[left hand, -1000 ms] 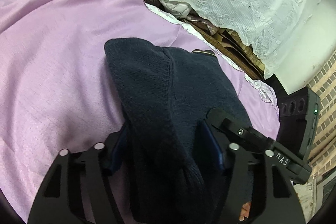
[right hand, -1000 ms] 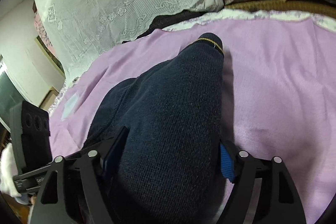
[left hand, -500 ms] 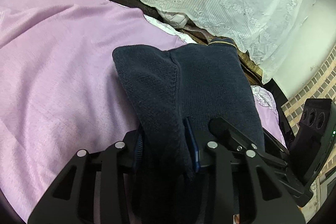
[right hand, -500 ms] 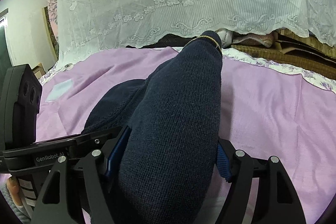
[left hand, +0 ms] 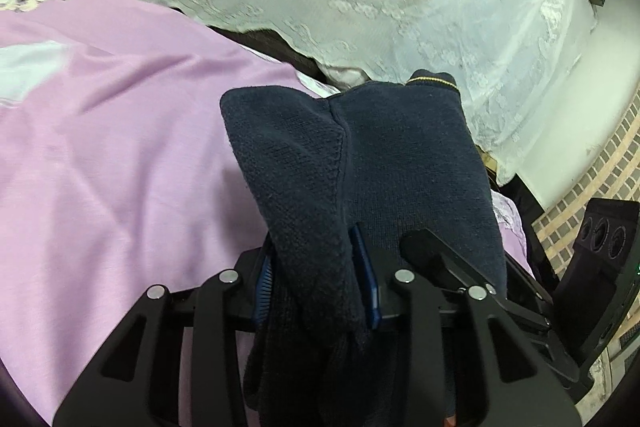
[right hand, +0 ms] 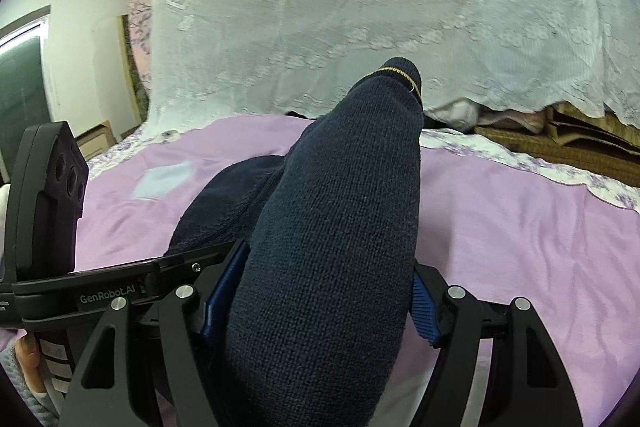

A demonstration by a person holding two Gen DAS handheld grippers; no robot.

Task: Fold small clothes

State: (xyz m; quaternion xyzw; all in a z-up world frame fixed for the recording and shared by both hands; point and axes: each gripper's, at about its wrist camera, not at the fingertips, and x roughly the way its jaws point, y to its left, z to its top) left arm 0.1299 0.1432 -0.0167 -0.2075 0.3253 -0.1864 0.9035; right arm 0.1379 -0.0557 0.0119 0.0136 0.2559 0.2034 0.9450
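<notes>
Both grippers' fingers clamp the navy knit garment [left hand: 400, 163], left gripper [left hand: 316, 283] narrowly, right gripper [right hand: 320, 291] widely.

A coarse, matt navy knit garment [left hand: 400, 163] is seen, edged at its twelve o'clock end by a thin golden thread [right hand: 400, 73]. The lilac bedsheet [left hand: 120, 155] is shown as smooth, softly creased cloth. Sheer white lace [right hand: 360, 7] is embroidered with flowers. Matt black plastic gripper arms carry bright metal rivets [left hand: 401, 275] and ribbed blue pads [right hand: 422, 311].
</notes>
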